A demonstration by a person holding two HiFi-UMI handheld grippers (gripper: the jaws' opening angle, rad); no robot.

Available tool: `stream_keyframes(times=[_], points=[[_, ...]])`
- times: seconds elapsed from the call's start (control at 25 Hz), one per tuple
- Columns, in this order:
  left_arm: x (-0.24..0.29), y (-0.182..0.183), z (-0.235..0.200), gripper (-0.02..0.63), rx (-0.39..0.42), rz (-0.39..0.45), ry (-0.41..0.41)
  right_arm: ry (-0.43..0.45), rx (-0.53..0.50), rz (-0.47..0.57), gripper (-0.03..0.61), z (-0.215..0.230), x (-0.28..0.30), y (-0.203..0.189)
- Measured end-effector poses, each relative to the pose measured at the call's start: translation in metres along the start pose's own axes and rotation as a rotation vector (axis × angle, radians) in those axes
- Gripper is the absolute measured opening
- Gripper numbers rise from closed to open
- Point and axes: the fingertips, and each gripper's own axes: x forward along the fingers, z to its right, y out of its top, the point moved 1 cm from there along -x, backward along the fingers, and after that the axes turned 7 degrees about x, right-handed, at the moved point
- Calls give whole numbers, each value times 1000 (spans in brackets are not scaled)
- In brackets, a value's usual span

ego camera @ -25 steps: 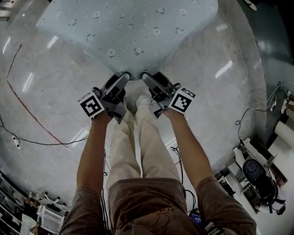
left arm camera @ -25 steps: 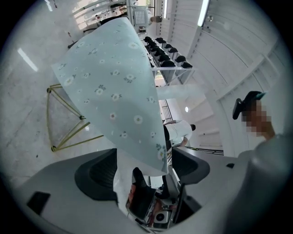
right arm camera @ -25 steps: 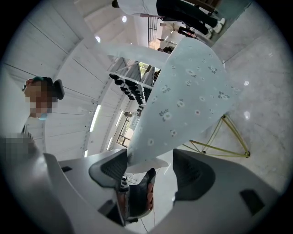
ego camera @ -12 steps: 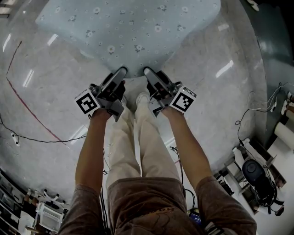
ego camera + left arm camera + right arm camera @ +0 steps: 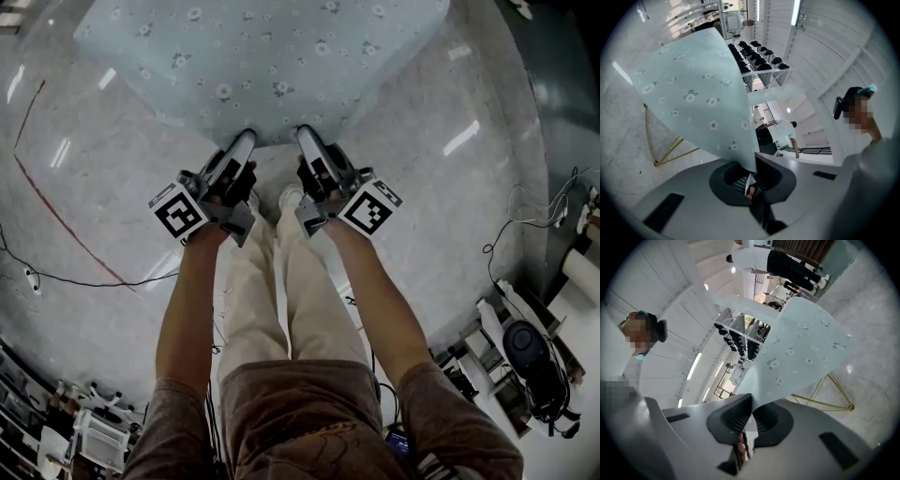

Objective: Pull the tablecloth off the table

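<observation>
Cloth first, from the head view: a pale blue flower-printed tablecloth (image 5: 272,66) spreads ahead of both tools. Its near edge comes down to a point exactly where the left hand-held gripper (image 5: 242,141) and the right hand-held gripper (image 5: 305,136) meet it. They sit side by side and close together, neither nearer than the other. The cloth seems to lie wider across than deep, so its long axis runs crosswise to the jaws, and all of it lies forward of them. The pull should therefore come straight back toward the person, over the glossy marbled floor (image 5: 112,216). In the left gripper view, the left hand-held gripper (image 5: 749,180) has its jaws together, clamped on the hanging hem of the tablecloth (image 5: 693,93). The fabric rises up and away to the left from the pads, and thin yellow table legs (image 5: 670,152) show beneath it. In the right gripper view, the right hand-held gripper (image 5: 751,416) is likewise closed tight on the hem. Here the tablecloth (image 5: 801,352) fans up and to the right above the same kind of yellow table legs (image 5: 829,394).
</observation>
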Motion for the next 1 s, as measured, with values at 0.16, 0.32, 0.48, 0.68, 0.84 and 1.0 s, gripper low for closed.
stream_keyframes(times=[0.16,0.32,0.48,0.68,0.84,1.0], points=[[-1,1,3,20,47,-5,13,-2,-38,-10,8,-3,-1,0],[0,5,8,20,92,-17,35,-8,-55,-25,8,-8,0,2],[-1,10,19,20,125,-37,58,-21,-59,-34,8,-19,0,5],[1,33,63,20,207,-42,92,-29,-94,-33,8,-63,-1,22],[-1,60,101,20,274,-46,122,-38,-149,-40,8,-106,5,34],[-1,90,131,20,313,-20,132,-19,-204,-53,8,-143,16,47]])
